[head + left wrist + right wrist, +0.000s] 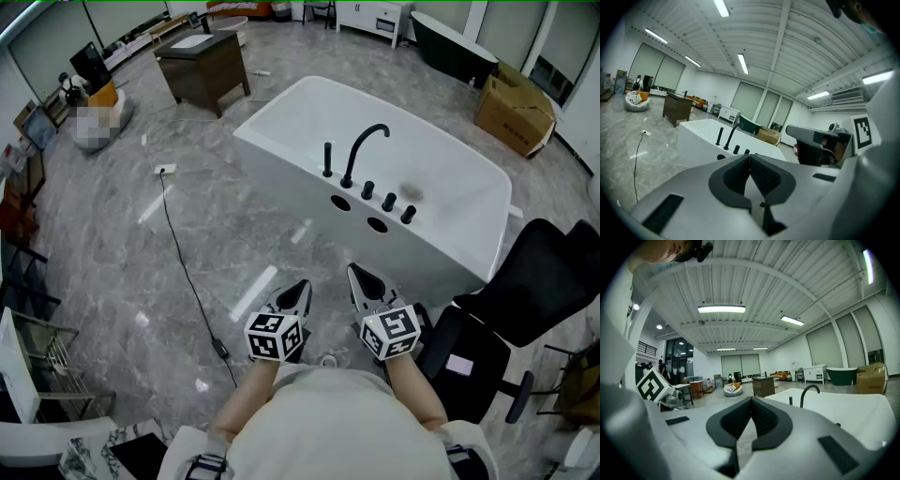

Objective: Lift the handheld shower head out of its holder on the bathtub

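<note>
Near bathtub (281,173), left gripper (299,287) and right gripper (362,276) closed, shower head (327,159) upright

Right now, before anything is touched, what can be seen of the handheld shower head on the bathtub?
The handheld shower head is a slim matte-black stick, metal by its look, standing upright in its holder on the white bathtub's rim. It is the left end of a row of black fittings, next to the arched spout, with three round knobs beyond. No hose shows. Only the holder touches it: the left gripper and right gripper are short of the tub, jaws together, empty.
</note>
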`<state>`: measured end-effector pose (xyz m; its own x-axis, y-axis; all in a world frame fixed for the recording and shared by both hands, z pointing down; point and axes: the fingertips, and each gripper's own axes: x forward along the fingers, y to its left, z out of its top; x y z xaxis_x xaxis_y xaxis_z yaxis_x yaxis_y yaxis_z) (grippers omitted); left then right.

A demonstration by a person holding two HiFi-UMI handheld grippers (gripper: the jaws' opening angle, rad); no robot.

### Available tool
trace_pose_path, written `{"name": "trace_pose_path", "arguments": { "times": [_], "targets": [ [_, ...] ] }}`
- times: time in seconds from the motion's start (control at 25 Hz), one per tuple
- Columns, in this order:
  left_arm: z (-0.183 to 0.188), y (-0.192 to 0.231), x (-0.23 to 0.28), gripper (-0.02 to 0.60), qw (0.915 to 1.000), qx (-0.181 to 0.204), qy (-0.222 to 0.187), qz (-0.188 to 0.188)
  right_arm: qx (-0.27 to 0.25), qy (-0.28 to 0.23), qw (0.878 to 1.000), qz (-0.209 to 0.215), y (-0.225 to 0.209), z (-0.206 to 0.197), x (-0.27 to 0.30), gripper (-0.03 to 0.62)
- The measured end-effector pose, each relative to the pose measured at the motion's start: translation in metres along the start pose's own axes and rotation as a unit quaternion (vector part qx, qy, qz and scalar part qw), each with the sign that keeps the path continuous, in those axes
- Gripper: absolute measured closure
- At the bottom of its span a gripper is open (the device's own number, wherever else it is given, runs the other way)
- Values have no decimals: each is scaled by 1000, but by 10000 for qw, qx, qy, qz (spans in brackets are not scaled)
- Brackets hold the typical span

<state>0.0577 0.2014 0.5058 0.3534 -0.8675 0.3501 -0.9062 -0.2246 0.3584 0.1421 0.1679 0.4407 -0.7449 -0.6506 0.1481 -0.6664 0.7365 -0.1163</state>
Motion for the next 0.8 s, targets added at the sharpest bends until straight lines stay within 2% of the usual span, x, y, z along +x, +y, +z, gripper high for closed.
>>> {"name": "trace_pose_path", "arguments": {
  "times": [0.24, 0.8],
  "targets": [
    [-3, -4, -32, 560, 9999, -3, -134, 93, -29, -120, 9999, 75, 28, 8, -13, 576],
    [-15, -15, -28, 561, 9999, 38, -39, 154, 26, -131, 9998, 123, 17, 2, -29, 574]
  ]
}}
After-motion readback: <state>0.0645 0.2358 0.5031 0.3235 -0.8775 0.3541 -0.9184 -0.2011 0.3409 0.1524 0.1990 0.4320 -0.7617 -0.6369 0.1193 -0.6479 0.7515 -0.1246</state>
